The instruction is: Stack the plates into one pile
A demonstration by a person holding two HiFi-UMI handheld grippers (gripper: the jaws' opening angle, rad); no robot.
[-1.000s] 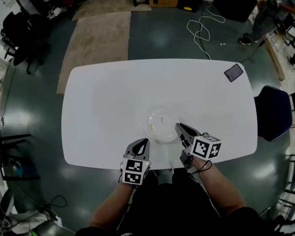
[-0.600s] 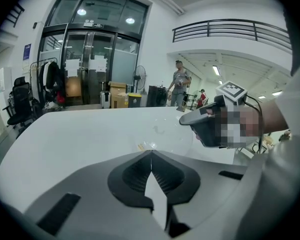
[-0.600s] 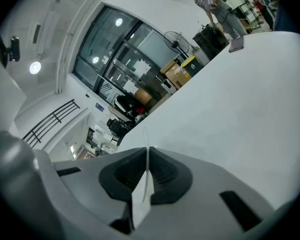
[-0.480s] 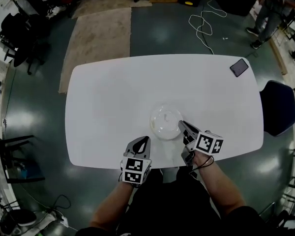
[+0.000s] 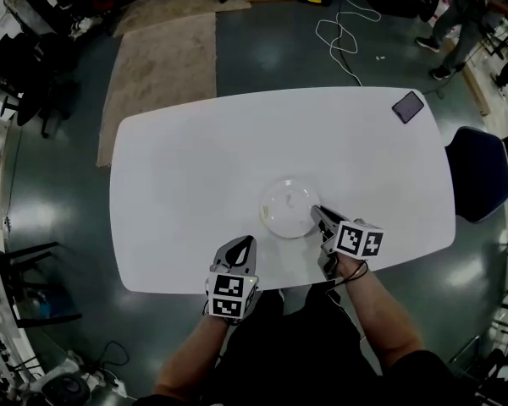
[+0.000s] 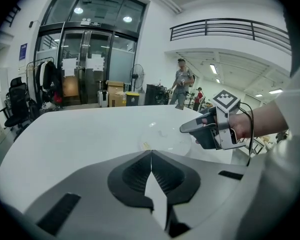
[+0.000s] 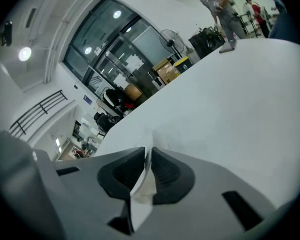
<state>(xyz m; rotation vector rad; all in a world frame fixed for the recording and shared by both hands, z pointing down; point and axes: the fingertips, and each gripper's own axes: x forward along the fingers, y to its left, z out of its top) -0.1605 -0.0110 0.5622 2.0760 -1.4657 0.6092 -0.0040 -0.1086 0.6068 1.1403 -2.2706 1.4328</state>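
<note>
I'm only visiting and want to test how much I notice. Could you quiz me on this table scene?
1. True or false: the left gripper is holding something.
2. What lies at the far right corner of the table? A) a phone B) a mug C) a book
3. Fill in: the right gripper has the rim of the clear ____ between its jaws.

Key: 1 false, it is shut and empty. 2 A. 3 plate; those jaws are opening.

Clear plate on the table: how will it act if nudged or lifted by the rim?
The plate looks glossy and see-through, so probably stiff, slick and breakable. It lies flat on the smooth white table, so a nudge should slide it, not tip it. Its thin rim likely gives little grip.
</note>
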